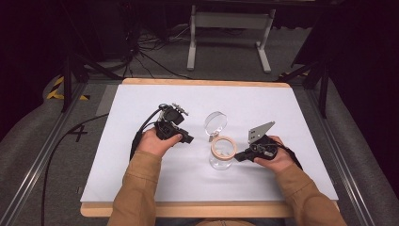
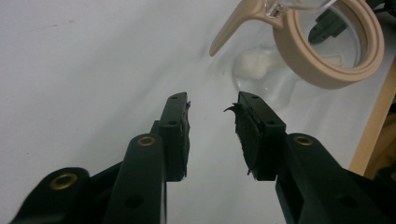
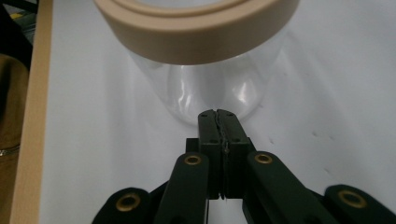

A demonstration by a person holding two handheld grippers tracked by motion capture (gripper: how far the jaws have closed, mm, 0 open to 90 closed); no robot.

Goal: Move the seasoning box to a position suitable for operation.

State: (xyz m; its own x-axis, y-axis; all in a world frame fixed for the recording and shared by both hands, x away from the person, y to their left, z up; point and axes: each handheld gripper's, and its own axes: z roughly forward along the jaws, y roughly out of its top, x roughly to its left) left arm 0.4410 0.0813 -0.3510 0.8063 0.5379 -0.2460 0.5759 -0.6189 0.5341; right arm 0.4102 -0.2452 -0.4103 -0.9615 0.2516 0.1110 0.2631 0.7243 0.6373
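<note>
Clear glass jar with a beige plastic collar (image 1: pixel 222 151) stands upright near the middle of the white table sheet (image 1: pixel 141 188), a little toward the person's side. Its round clear hinged lid (image 1: pixel 215 122) is swung up and back, so the mouth is open. From the left gripper view a beige latch arm (image 2: pixel 229 28) projects from the collar.

Right gripper (image 3: pixel 218 113): jaws pressed together on nothing, tips just at the jar's lower wall. Left gripper (image 2: pixel 212 105): jaws apart, empty, aimed at the jar from its other side, near but not touching.

Judgement: step in hand looks like closing the lid. Steady the jar low with the right tool without pushing it; glass on a smooth sheet may slide. Bring the left tool to the lid edge, not the latch.

Surroundings: sheet bare around the jar; wooden table edge (image 3: pixel 32 116) close behind. Trailing cable (image 1: pixel 141 129) lies left, clear of the path.
</note>
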